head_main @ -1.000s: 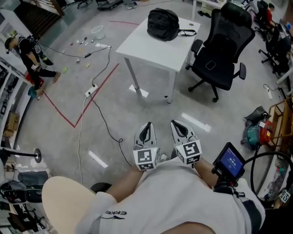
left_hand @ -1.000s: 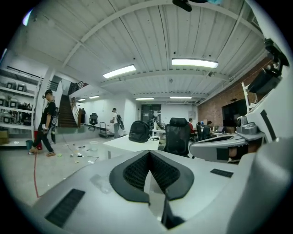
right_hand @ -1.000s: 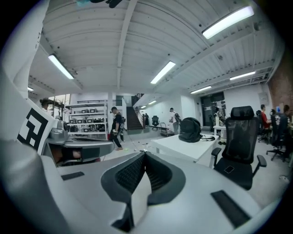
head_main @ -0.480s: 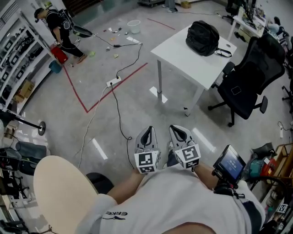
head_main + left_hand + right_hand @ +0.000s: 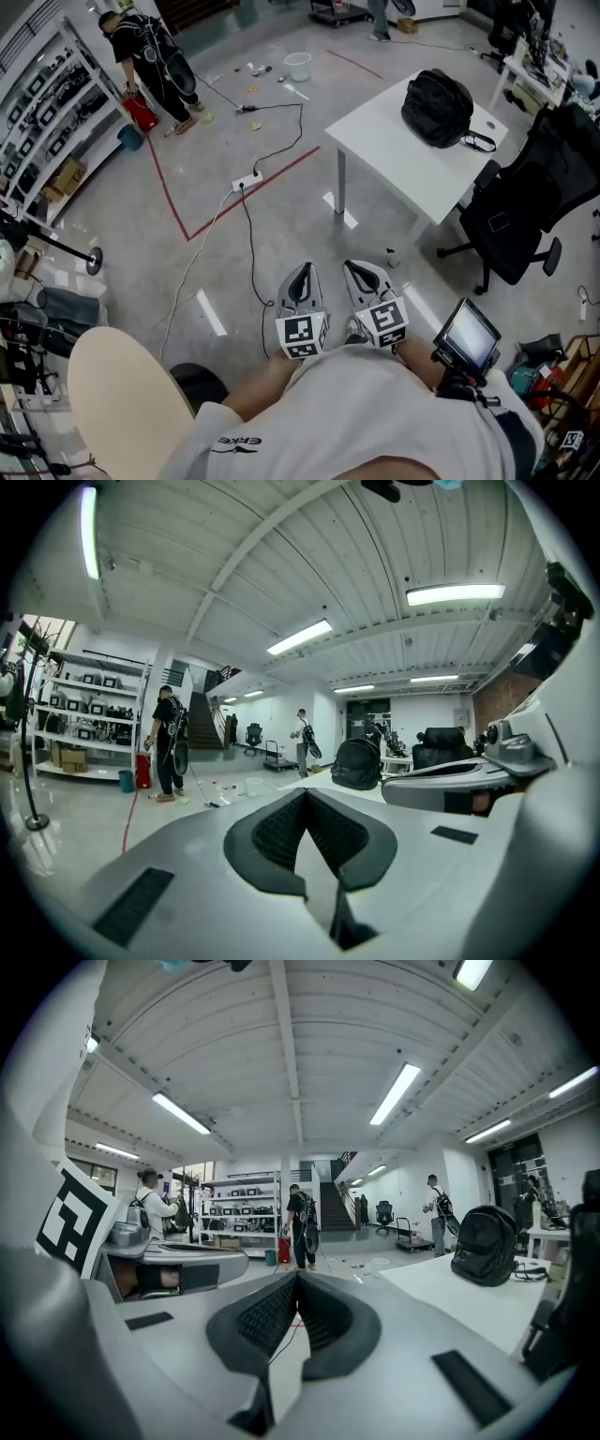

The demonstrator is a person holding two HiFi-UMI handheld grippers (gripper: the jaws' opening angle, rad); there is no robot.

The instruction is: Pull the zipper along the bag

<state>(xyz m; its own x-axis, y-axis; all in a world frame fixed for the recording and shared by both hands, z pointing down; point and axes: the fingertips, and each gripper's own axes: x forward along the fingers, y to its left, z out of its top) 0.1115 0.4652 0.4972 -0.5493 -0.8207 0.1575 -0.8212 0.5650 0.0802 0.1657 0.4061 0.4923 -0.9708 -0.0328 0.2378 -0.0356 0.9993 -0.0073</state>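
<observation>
Since the bag (image 5: 436, 108) on the table (image 5: 394, 164) looks soft and saggy, I would pinch its zipper pull. The left hand-held gripper (image 5: 300, 269) and the right hand-held gripper (image 5: 362, 267) are closed, empty.

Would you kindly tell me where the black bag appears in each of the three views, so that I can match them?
Head view: the bag is at the upper right, on the white table.
Left gripper view: the bag is just right of centre, far off, on the table.
Right gripper view: the bag is at the right, on the table.
Shared landmark: the white table under the bag.
</observation>
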